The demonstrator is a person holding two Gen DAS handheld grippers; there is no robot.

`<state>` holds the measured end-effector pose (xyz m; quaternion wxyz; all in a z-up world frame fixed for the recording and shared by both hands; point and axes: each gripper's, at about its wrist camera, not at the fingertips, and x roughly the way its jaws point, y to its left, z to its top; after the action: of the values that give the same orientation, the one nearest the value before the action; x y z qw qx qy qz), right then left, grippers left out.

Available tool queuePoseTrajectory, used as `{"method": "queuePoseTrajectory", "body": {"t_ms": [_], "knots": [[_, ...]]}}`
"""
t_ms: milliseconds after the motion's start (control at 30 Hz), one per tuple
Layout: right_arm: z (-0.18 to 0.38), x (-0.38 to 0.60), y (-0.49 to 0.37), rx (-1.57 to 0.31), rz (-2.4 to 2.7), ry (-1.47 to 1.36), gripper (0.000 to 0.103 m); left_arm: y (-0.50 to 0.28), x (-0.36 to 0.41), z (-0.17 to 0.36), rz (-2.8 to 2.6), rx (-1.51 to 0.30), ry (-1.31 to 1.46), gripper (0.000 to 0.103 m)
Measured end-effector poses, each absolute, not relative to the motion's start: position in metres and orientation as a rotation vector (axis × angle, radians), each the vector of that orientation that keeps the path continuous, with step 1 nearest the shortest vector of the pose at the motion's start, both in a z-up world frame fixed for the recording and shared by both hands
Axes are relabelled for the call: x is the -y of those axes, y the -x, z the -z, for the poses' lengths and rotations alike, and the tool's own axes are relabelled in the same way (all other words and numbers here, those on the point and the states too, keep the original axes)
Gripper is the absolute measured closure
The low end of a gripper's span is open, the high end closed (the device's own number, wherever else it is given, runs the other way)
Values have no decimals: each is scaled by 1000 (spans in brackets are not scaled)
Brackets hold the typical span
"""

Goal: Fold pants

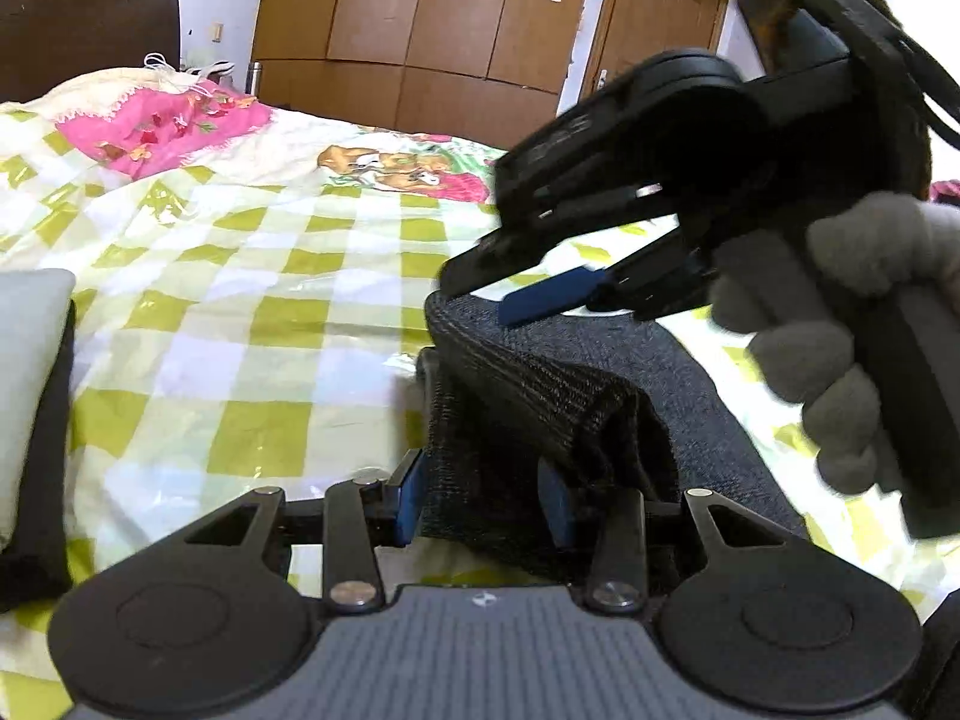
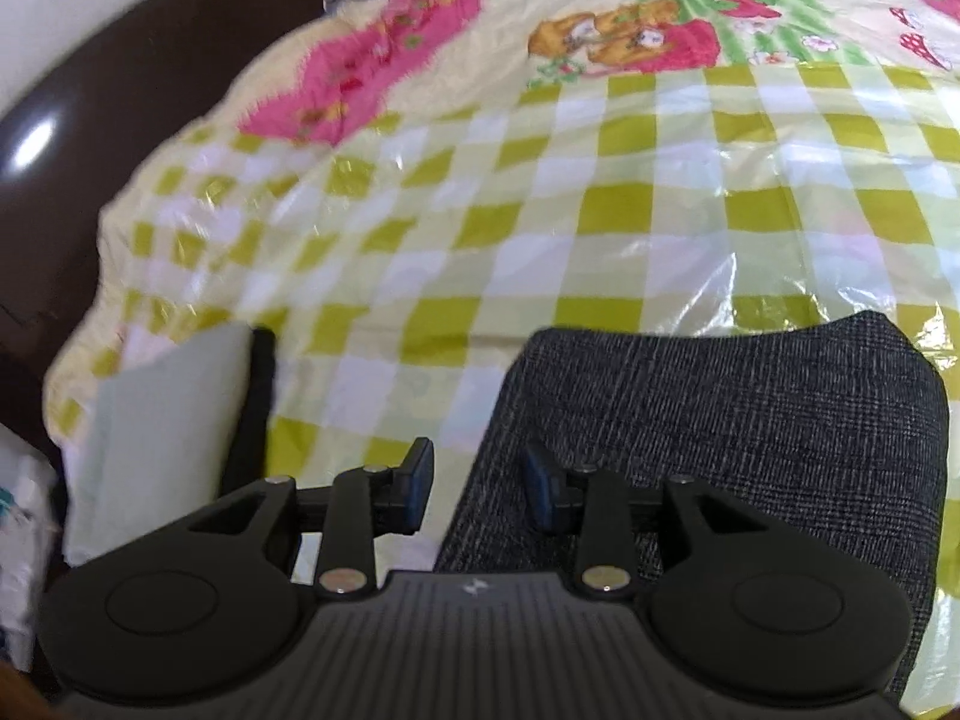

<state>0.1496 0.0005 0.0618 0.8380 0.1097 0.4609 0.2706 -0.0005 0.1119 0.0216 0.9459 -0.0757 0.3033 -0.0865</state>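
Dark grey woven pants (image 1: 600, 396) lie folded on a yellow-green checked bed cover (image 1: 252, 276). My left gripper (image 1: 486, 498) is open, and a bunched fold of the pants sits between its blue pads. My right gripper (image 1: 534, 294), held by a grey-gloved hand (image 1: 840, 348), hovers open just above the far part of the pants. In the right wrist view the right gripper (image 2: 480, 480) is open and empty over the left edge of the flat pants (image 2: 720, 432).
A folded pale green and black garment (image 2: 174, 420) lies at the left on the bed; it also shows in the left wrist view (image 1: 30, 396). A pink pillow (image 1: 162, 126) and dark headboard (image 1: 84, 18) are beyond. Wooden wardrobes (image 1: 432, 24) stand behind.
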Motion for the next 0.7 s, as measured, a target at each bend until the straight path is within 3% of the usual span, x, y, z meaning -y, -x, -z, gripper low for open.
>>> {"method": "queuePoseTrajectory", "body": {"t_ms": [333, 400, 700], "knots": [[-69, 24, -150, -912, -570, -130, 68, 25, -137, -32, 170, -668, 130, 50], [-68, 27, -153, -903, -580, -98, 68, 26, -141, -38, 194, -660, 164, 46], [-63, 21, -188, -843, -760, 261, 58, -18, -134, -24, 253, -711, 135, 41]]}}
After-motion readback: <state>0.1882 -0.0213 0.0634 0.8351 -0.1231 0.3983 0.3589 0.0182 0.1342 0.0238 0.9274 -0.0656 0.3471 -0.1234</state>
